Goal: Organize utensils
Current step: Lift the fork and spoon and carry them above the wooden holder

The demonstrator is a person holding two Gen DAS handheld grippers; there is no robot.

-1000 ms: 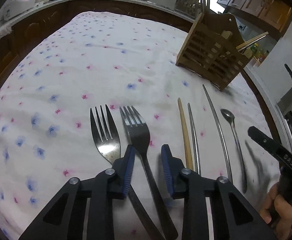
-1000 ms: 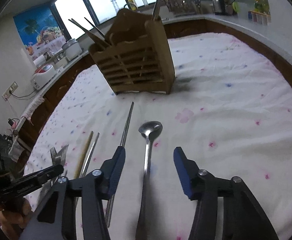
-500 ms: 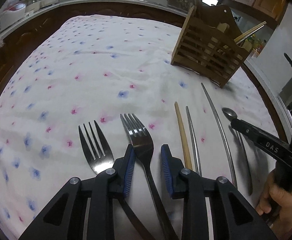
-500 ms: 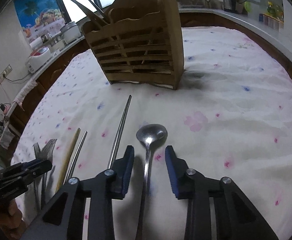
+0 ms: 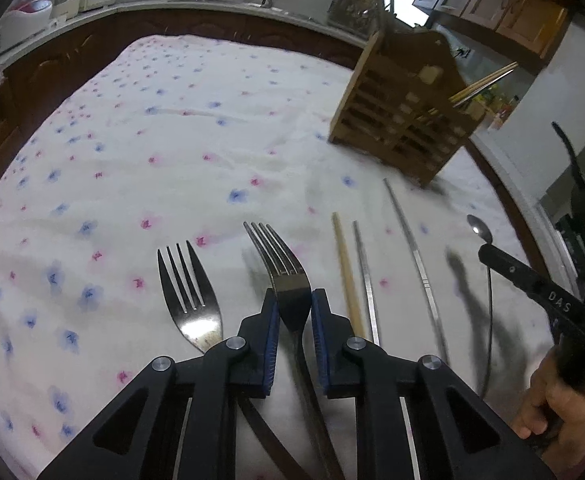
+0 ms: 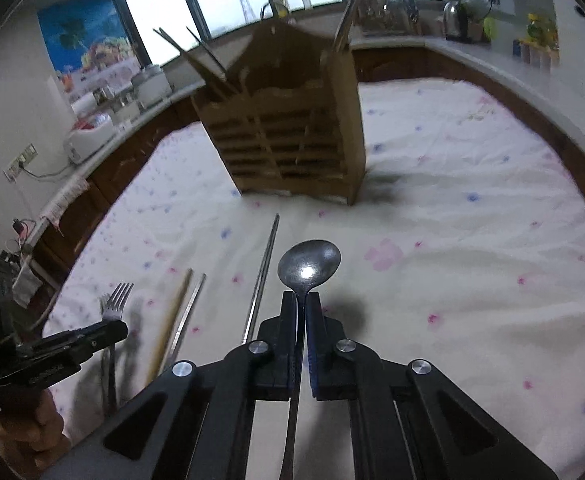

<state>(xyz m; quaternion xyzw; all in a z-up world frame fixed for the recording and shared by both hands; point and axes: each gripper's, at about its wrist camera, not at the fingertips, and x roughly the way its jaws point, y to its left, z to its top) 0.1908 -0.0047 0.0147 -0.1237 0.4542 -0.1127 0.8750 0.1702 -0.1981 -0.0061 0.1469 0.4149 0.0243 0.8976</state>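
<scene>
My left gripper [image 5: 295, 312] is shut on the neck of a steel fork [image 5: 280, 260], raised a little off the flowered tablecloth [image 5: 180, 152]. A second fork [image 5: 186, 296] lies just left of it. My right gripper [image 6: 300, 312] is shut on the handle of a steel spoon [image 6: 309, 266], lifted above the cloth. A wooden chopstick [image 5: 346, 268], a steel chopstick [image 5: 366, 276] and a longer steel chopstick [image 5: 412, 248] lie between the two grippers. The wooden utensil holder [image 6: 288, 136] stands beyond them, with chopsticks sticking out of it.
The table's dark wooden edge [image 5: 72, 64] curves around the cloth. A counter with appliances [image 6: 104, 128] runs behind on the left. A kettle [image 6: 454, 20] and jars stand on the far counter at the right.
Both grippers have closed: the left on the fork, the right on the spoon. Both utensils have lifted slightly off the cloth.
</scene>
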